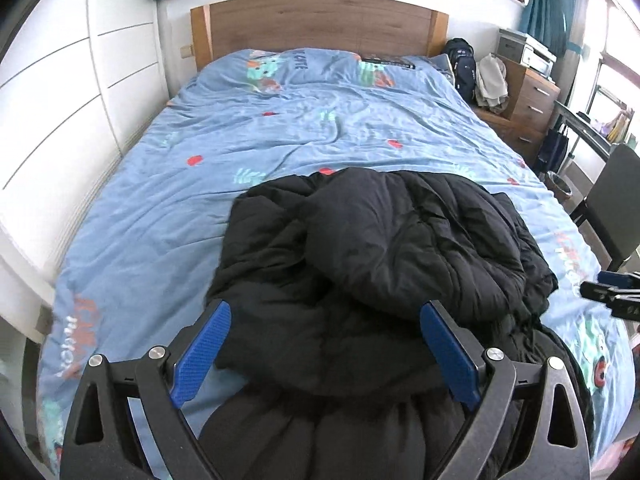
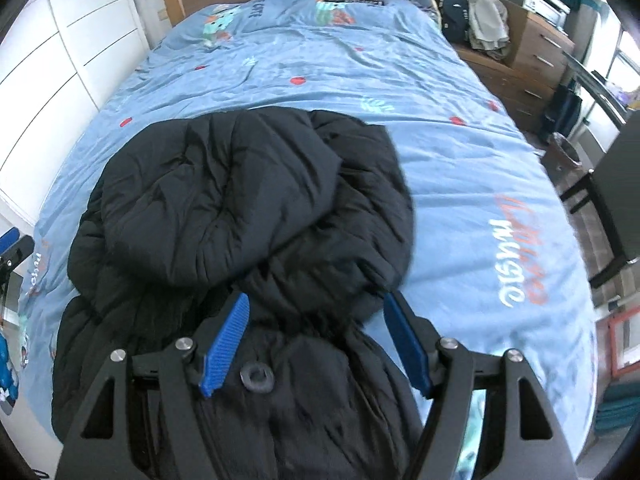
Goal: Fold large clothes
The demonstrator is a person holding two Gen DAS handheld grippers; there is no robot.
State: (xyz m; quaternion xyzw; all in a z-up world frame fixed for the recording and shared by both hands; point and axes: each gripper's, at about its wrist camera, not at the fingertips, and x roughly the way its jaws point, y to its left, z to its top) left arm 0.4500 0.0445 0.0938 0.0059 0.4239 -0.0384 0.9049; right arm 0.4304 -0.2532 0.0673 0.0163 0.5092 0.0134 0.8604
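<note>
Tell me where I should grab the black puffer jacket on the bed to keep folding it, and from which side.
Probably take the black puffer jacket by its near, unfolded lower section, coming down from above at the foot of the bed. The far part is already doubled over into a thick rounded bulge, too bulky to pinch, while the near part lies flatter. Both grippers, left and right, are open above it.

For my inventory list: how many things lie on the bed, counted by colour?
Black: 2, the puffy black quilted coat and a flat black rectangular object near the wooden headboard.
Other colours: 0.
Total: 2.
</note>
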